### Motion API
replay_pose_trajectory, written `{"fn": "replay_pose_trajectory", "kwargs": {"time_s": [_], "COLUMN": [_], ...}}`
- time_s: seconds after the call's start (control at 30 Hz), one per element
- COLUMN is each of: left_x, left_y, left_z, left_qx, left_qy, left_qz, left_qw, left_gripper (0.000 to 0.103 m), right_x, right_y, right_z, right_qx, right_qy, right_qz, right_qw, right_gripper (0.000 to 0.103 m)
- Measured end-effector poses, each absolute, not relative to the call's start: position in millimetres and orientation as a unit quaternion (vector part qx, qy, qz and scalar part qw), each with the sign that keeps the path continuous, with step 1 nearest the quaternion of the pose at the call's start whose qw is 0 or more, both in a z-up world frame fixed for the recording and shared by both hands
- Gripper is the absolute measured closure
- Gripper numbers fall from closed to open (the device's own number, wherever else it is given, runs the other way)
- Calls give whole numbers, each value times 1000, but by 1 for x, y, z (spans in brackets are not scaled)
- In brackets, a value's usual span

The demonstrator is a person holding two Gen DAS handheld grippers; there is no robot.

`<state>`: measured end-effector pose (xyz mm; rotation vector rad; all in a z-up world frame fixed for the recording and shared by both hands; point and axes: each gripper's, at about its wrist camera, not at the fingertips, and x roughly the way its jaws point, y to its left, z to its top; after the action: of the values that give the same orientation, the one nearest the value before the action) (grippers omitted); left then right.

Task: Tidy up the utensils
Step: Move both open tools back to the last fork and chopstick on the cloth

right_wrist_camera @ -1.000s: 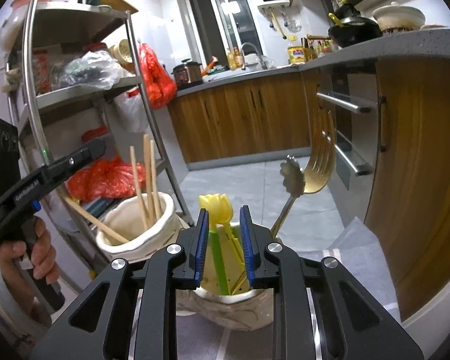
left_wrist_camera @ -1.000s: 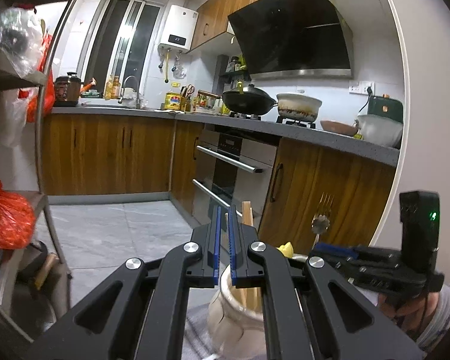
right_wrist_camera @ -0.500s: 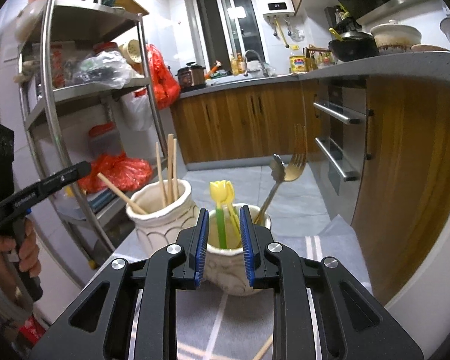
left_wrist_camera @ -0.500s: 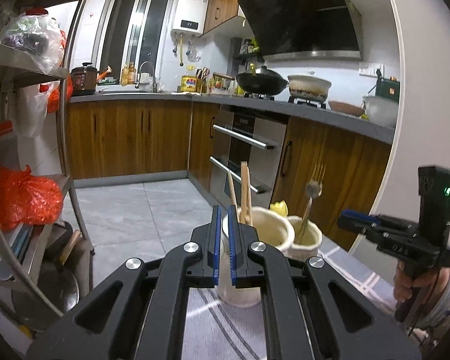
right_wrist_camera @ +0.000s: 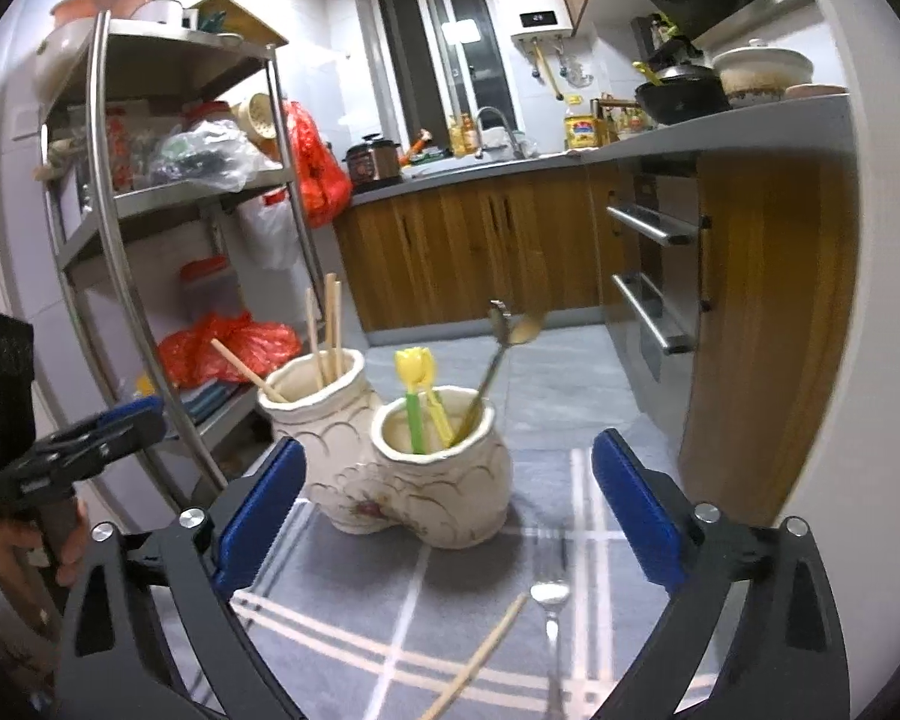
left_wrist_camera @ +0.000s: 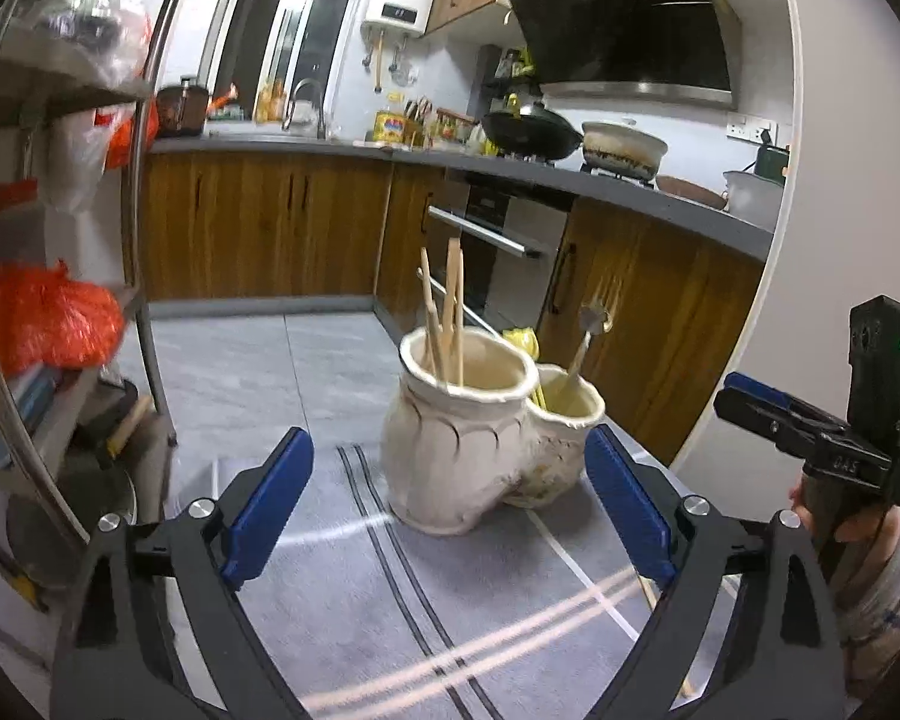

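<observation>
A cream two-pot utensil holder (left_wrist_camera: 468, 450) (right_wrist_camera: 414, 480) stands on a grey striped cloth (left_wrist_camera: 390, 618). One pot holds wooden chopsticks (left_wrist_camera: 447, 312) (right_wrist_camera: 327, 324). The other pot holds a yellow-green utensil (right_wrist_camera: 417, 396) and a gold fork (right_wrist_camera: 498, 360). A loose wooden chopstick (right_wrist_camera: 480, 654) and a metal spoon (right_wrist_camera: 549, 618) lie on the cloth in front of the holder. My left gripper (left_wrist_camera: 447, 516) is open and empty, short of the holder. My right gripper (right_wrist_camera: 444, 516) is open and empty, above the loose spoon and chopstick. Each gripper shows in the other's view, at the edge.
A metal shelf rack (right_wrist_camera: 126, 240) with bags and boxes stands to the left. Wooden kitchen cabinets (right_wrist_camera: 768, 312) and an oven (left_wrist_camera: 498, 252) are to the right and behind. The tiled floor (left_wrist_camera: 240, 360) lies beyond the table edge.
Both grippers have opened wide and pulled back from the holder. The holder now sits farther ahead in both views, and the loose spoon and chopstick have come into the right view.
</observation>
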<state>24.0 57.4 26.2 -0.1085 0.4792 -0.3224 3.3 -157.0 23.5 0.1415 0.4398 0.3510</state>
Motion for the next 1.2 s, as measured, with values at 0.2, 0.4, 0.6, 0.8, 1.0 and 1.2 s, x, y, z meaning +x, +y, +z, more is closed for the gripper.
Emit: {"fn": "replay_pose_trajectory", "kwargs": {"time_s": [0.2,0.4,0.6,0.8,1.0,1.2], "left_x": [15,15,21,22,23,25], "left_y": [51,43,36,26,15,7], "left_z": [20,10,-7,-21,-33,-43], "left_qx": [-51,-37,-30,-21,-13,-6], "left_qy": [248,261,290,312,332,348], "left_qz": [-142,-128,-110,-114,-115,-111], "left_qw": [957,956,950,943,936,931], "left_gripper": [6,6,6,6,6,6], "right_x": [1,6,9,16,23,26], "right_y": [-177,-192,-189,-183,-178,-174], "right_z": [18,-3,-22,-42,-60,-70], "right_qx": [47,63,41,7,-9,-10], "right_qy": [225,261,293,332,369,387], "right_qz": [113,92,81,77,78,90], "right_qw": [967,959,952,940,926,918], "right_gripper": [5,5,5,5,5,5]}}
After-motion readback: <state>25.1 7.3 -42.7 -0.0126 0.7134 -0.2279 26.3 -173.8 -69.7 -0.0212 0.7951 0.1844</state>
